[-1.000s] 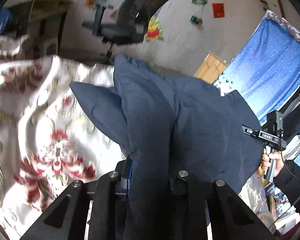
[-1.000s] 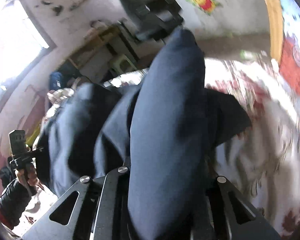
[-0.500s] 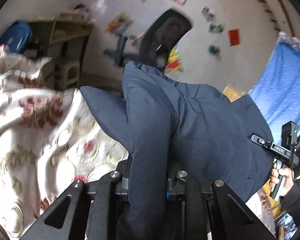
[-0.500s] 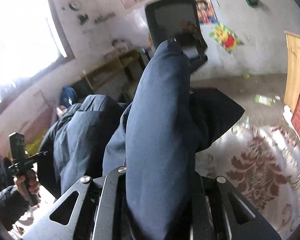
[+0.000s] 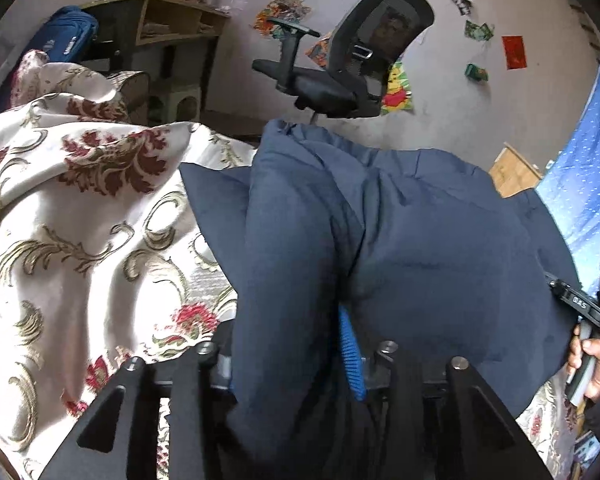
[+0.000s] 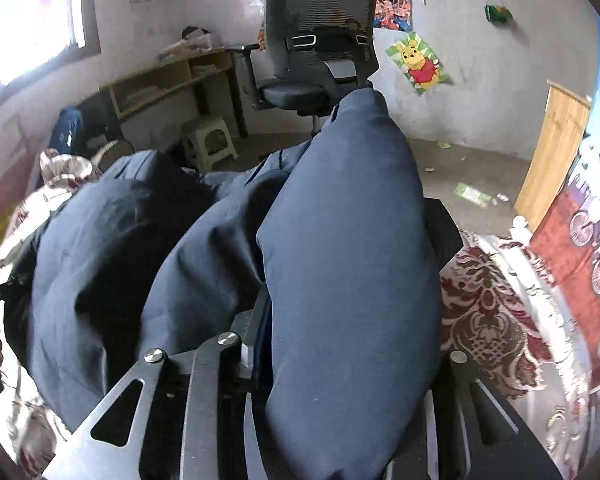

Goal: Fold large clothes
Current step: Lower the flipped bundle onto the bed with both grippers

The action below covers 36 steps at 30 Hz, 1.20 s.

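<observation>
both grippers' fingers (image 5: 350,356) straddle navy garment (image 5: 420,248) folds.

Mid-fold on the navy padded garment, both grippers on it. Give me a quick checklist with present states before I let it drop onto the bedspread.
1. Left gripper has cloth between its jaws: ok, a fold of the navy garment runs through them; jaws opening.
2. Right gripper has cloth between its jaws: ok, a padded fold fills them; jaws opening.
3. Floral bedspread below the garment: ok, it shows beside and under the garment.
4. Garment lying flat: not ok, bunched into puffy folds.
5. Office chair apart from the garment: cannot tell, one fold overlaps it in view.
</observation>
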### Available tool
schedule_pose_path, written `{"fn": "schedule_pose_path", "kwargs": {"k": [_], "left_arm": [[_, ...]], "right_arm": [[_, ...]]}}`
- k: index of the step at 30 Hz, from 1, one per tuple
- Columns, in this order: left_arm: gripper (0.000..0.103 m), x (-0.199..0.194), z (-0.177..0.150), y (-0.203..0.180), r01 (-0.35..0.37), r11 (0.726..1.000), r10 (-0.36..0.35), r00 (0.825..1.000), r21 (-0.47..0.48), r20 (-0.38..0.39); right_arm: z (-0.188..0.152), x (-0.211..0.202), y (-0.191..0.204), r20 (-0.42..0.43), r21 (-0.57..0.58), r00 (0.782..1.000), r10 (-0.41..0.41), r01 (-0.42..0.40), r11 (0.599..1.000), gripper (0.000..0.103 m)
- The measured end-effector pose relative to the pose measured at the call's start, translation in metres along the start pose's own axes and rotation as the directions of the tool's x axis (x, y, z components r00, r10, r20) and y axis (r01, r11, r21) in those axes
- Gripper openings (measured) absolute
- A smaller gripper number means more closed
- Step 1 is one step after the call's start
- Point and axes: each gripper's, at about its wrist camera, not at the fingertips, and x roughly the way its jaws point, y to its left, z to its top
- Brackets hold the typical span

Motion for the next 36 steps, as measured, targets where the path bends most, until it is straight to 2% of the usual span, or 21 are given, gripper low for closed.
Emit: {"fn": "schedule_pose_path", "kwargs": {"k": [6, 8, 10, 12, 16, 22, 24, 26, 36], "left_arm": [[0.057, -0.002, 0.002, 0.009, -0.081, 0.995, 0.079, 0.997, -0.058, -0.024], [0.066, -0.006, 0.001, 0.008, -0.1, 0.993, 0.099, 0.995, -0.065, -0.011], [0.083, -0.015, 0.002, 0.007, -0.125, 0.989, 0.127, 0.992, -0.079, 0.024], [0.085, -0.023, 0.003, 0.004, -0.135, 0.987, 0.14, 0.988, -0.083, 0.058], [0.086, -0.032, 0.004, -0.01, -0.137, 0.99, 0.139, 0.988, -0.041, 0.067], [0.087, -0.046, 0.002, -0.032, -0.157, 0.987, 0.153, 0.982, 0.032, 0.108], [0.087, -0.049, 0.002, -0.037, -0.154, 0.987, 0.148, 0.982, 0.048, 0.115], [0.088, -0.054, 0.002, -0.043, -0.145, 0.987, 0.137, 0.982, 0.062, 0.127], [0.096, -0.069, -0.001, -0.058, -0.13, 0.99, 0.119, 0.979, 0.059, 0.166]], "right_arm": [[0.004, -0.007, 0.007, -0.023, -0.047, 0.998, -0.052, 0.051, 0.998, 0.042], [0.004, -0.01, 0.008, -0.027, -0.052, 0.998, -0.061, 0.06, 0.997, 0.049], [0.002, -0.013, 0.008, -0.027, -0.056, 0.997, -0.069, 0.068, 0.996, 0.052], [0.001, -0.014, 0.007, -0.032, -0.055, 0.997, -0.073, 0.071, 0.996, 0.053], [-0.001, -0.02, 0.004, -0.028, -0.046, 0.996, -0.081, 0.079, 0.996, 0.059], [-0.003, -0.023, 0.001, -0.028, -0.047, 0.996, -0.082, 0.081, 0.996, 0.06], [-0.005, -0.026, 0.0, -0.021, -0.047, 0.995, -0.102, 0.1, 0.994, 0.072], [-0.007, -0.031, -0.003, -0.013, -0.039, 0.994, -0.112, 0.111, 0.993, 0.075], [-0.012, -0.05, -0.006, 0.003, -0.03, 0.991, -0.137, 0.137, 0.99, 0.079]]}}
